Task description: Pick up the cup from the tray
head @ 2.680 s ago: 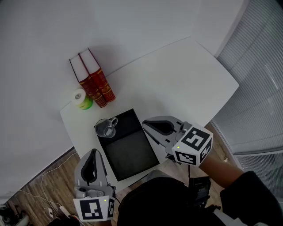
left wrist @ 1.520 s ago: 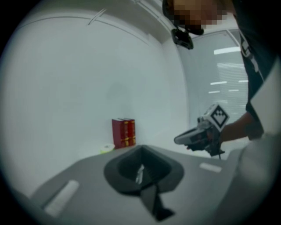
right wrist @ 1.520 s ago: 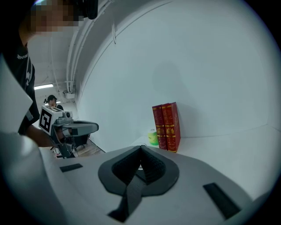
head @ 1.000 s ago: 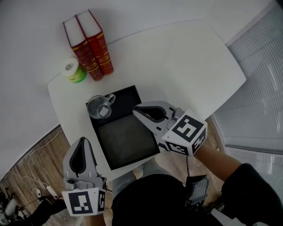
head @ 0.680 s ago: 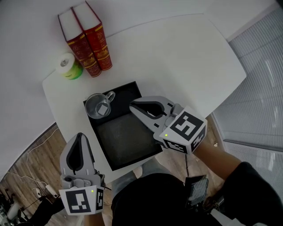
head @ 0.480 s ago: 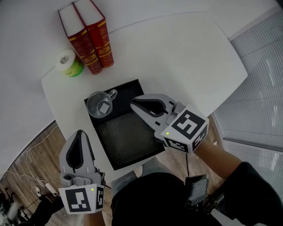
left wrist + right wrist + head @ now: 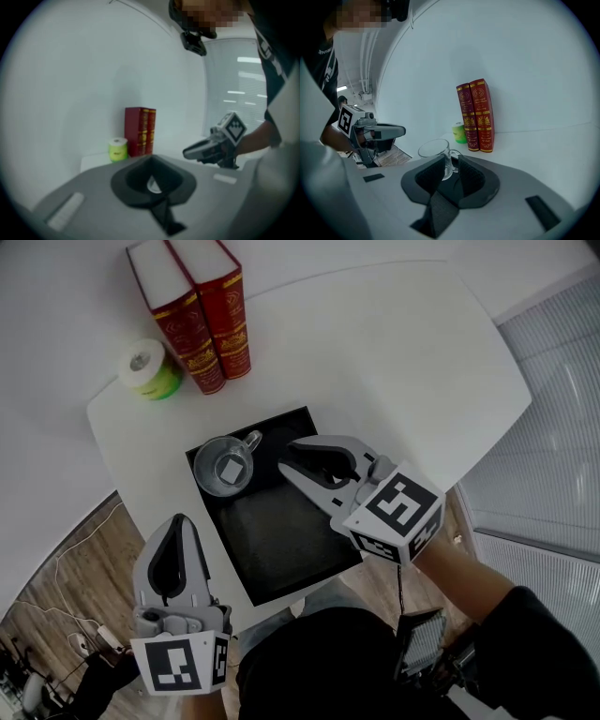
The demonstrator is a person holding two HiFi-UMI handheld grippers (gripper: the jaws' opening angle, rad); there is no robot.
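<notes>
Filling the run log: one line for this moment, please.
phase: approach | right gripper: jaws just opened, empty, short of clear glass cup | cup: upright in black rectangular tray | left gripper: shut, empty

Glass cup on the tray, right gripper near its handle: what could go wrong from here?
1. The right gripper has just been opening its jaws, with nothing between them yet. They line up with the thin handle of the glass cup. A pinch there alone may let the cup swing or slip.
2. The cup stands in a corner of the tray, so a nudge could tip it against the rim.
</notes>
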